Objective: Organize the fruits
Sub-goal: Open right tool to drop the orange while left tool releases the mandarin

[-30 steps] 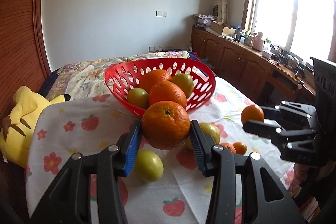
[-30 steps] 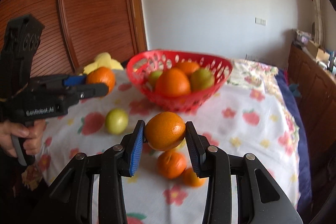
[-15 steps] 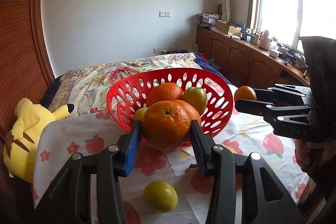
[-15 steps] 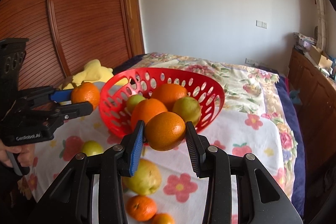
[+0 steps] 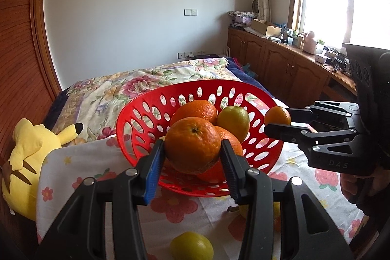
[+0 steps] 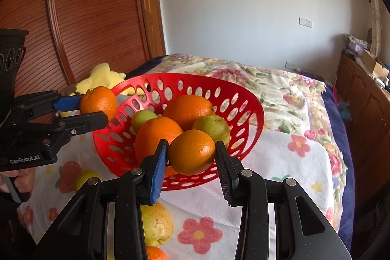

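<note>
My left gripper [image 5: 192,152] is shut on a large orange [image 5: 192,140], held just in front of the red slotted basket [image 5: 136,113]. In the right wrist view that gripper [image 6: 97,109] and its orange [image 6: 98,101] sit at the basket's left rim [image 6: 256,113]. My right gripper [image 6: 191,155] is shut on another orange [image 6: 192,150] at the basket's near rim. From the left wrist it [image 5: 277,122] shows at the right rim with its orange [image 5: 277,115]. The basket holds two oranges [image 6: 187,110] and two green fruits [image 6: 212,127].
Loose fruit lies on the flowered cloth [image 6: 280,162]: a yellow-green one [image 5: 191,245], a pale yellow one [image 6: 157,223], a green one [image 6: 85,178] and a small orange [image 6: 154,254]. A yellow plush toy [image 5: 31,157] lies left. Wooden cabinets [image 5: 280,70] line the right wall.
Both grippers have carried their oranges forward to the basket, which now looms larger. The loose fruits have slid down towards the bottom of both views. Neither grip has changed.
</note>
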Demonstrator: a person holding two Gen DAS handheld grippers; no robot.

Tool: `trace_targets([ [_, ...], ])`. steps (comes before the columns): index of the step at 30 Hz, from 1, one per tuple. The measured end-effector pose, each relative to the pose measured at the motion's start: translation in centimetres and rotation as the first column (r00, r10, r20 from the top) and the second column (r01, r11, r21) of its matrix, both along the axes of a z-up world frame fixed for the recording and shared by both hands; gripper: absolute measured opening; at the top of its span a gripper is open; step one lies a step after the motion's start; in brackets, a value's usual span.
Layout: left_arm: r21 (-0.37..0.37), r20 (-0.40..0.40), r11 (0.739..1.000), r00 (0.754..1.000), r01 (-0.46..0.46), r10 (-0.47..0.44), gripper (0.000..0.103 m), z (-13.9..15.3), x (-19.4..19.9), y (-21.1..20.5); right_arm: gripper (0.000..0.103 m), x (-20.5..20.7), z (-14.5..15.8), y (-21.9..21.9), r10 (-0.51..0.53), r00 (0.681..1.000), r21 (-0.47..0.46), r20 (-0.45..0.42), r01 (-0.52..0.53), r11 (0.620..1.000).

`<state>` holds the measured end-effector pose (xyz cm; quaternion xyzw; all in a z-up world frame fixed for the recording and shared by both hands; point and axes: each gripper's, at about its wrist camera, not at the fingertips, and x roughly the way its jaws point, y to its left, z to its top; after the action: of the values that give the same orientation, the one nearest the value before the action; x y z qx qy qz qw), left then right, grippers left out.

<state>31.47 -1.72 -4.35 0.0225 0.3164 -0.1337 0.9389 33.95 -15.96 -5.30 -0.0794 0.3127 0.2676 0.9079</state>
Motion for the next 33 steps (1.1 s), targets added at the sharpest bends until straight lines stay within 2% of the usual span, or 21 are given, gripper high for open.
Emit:
trace_targets([
  [13, 0.005, -0.039, 1.000, 0.999, -0.013, 0.013, 0.044, -1.3, 1.3, 0.5, 0.039, 1.0, -1.0, 1.6, 0.002, 1.000, -0.026, -0.025, -0.003, 1.000],
  [16, 0.003, -0.041, 1.000, 0.999, -0.018, 0.018, 0.044, -1.4, 1.4, 0.7, 0.043, 0.9, -0.9, 1.7, 0.000, 1.000, -0.019, -0.021, 0.000, 1.000],
  [28, 0.028, -0.080, 0.999, 0.997, -0.015, 0.018, 0.045, -2.5, 2.0, 0.5, 0.044, -1.6, -0.2, 0.2, -0.027, 1.000, -0.001, 0.007, 0.027, 1.000],
  [33, 0.015, -0.076, 1.000, 0.997, -0.010, 0.011, 0.051, -2.3, 1.4, 0.4, 0.044, -2.7, 0.0, 0.0, -0.030, 0.999, -0.003, 0.018, 0.030, 1.000],
])
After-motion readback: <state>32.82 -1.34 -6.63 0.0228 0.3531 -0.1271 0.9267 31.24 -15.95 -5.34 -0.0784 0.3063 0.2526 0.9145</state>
